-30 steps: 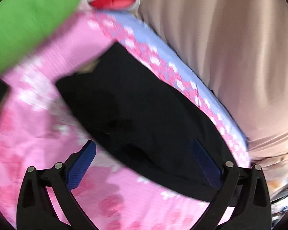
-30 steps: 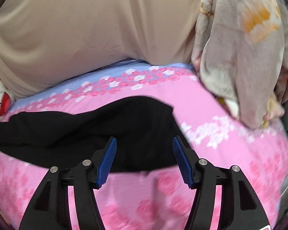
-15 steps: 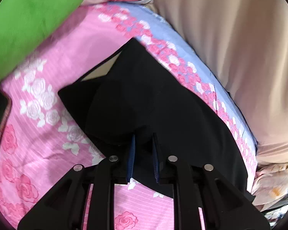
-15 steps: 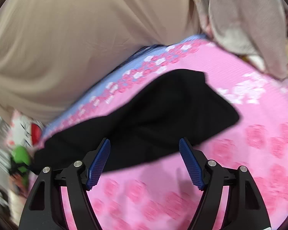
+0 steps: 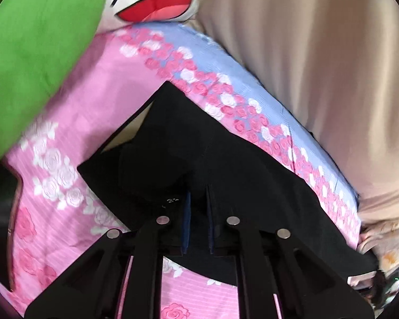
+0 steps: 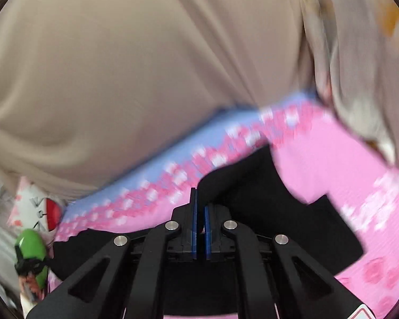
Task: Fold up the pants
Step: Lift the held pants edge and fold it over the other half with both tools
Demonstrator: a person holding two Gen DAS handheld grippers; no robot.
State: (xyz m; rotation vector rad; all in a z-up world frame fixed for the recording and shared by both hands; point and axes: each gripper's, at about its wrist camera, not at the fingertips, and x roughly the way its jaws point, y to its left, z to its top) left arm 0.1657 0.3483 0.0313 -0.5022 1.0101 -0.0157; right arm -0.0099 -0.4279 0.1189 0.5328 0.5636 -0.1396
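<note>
- Black pants (image 5: 226,164) are lying on a pink rose-print bedsheet (image 5: 114,85), stretching away ahead of both tongs.
- Left tongs (image 5: 198,202) are clenching a raised fold of the pants, with dark cloth bunching between the blue pads (image 5: 186,220).
- Beyond the left tongs, the waistband opening is gaping towards the far left, showing a pale inner lining.
- Right tongs (image 6: 200,210) are pinching the pants' near edge; the blue pads (image 6: 194,228) are standing almost together with black cloth rising from between them to the right.
- From the right tongs, the fabric is sloping down and spreading to the right over the pink sheet; the picture is blurring there.
- A blue band with a row of roses (image 5: 226,61) is running along the sheet's far side, just past the pants.
- A beige curtain-like cloth (image 6: 146,66) is hanging behind the bed, beyond both tongs.
- A green plush cushion (image 5: 32,53) and a white cartoon pillow with a red mouth (image 5: 157,2) are sitting far left of the left tongs.
- A flowered blanket (image 6: 359,53) is draping at the far right of the right tongs.
</note>
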